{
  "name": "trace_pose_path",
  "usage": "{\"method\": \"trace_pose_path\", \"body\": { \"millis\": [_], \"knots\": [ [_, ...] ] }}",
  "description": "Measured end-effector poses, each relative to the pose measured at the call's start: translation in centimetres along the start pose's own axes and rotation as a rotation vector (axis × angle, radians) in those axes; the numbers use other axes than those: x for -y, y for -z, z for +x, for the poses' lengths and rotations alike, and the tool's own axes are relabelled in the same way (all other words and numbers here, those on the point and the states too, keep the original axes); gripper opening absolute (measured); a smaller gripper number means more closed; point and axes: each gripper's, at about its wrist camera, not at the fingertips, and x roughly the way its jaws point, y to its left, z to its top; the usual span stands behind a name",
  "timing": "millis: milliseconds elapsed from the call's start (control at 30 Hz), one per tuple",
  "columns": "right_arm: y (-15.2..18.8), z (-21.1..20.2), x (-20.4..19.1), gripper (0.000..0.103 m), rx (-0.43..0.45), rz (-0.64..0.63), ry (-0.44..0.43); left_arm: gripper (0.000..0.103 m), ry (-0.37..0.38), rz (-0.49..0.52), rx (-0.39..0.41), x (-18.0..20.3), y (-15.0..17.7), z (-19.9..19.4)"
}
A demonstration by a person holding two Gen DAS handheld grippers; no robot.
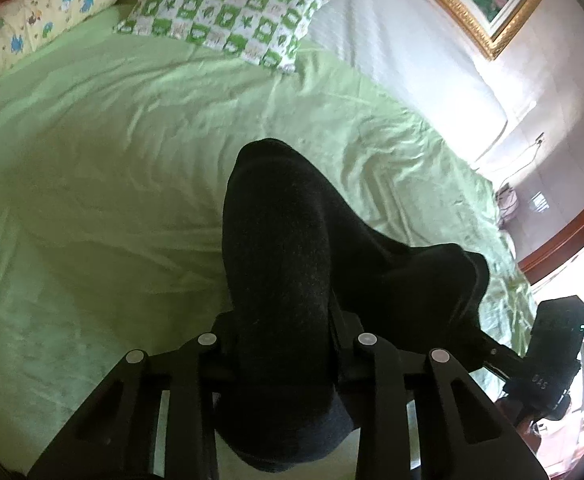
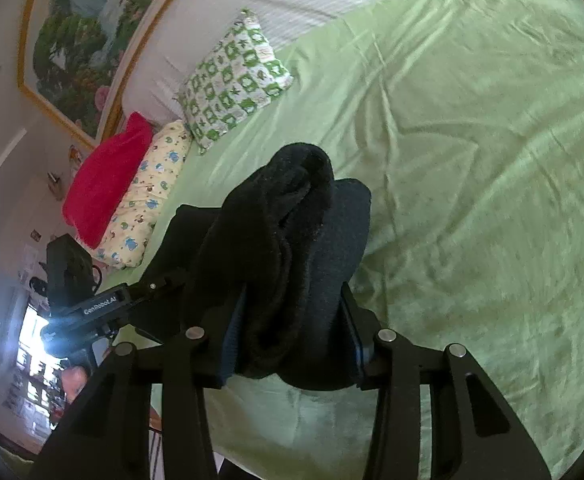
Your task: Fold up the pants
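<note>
The black pants [image 1: 288, 240] are bunched and held up above the green bed sheet [image 1: 92, 160]. My left gripper [image 1: 284, 344] is shut on a thick fold of them, and the cloth hides its fingertips. My right gripper [image 2: 292, 320] is shut on another bunch of the pants [image 2: 288, 232], which rise in a rolled heap between its fingers. Each gripper shows in the other's view: the right one at the lower right of the left wrist view [image 1: 548, 360], the left one at the left of the right wrist view [image 2: 92, 304]. The pants span between them.
A green-and-white checked pillow [image 1: 228, 12] and a yellow printed pillow [image 1: 40, 20] lie at the head of the bed. A red pillow [image 2: 104, 184] lies beside them. A white cover [image 1: 392, 40] and a framed painting [image 2: 80, 40] are beyond. The bed's edge is close below me.
</note>
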Motion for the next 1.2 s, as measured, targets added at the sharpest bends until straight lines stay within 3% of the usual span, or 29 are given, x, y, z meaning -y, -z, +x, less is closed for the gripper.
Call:
{"method": "trace_pose_path", "body": {
  "millis": [400, 1200],
  "knots": [
    [-2.3, 0.5, -3.4, 0.044, 0.021, -0.091, -0.046, 0.031, -0.017, 0.008, 0.102, -0.1, -2.0, -4.2],
    [-5.2, 4.3, -8.0, 0.044, -0.007, -0.174, -0.112, 0.031, -0.076, -0.067, 0.191, -3.3, -3.2, -8.0]
  ]
}}
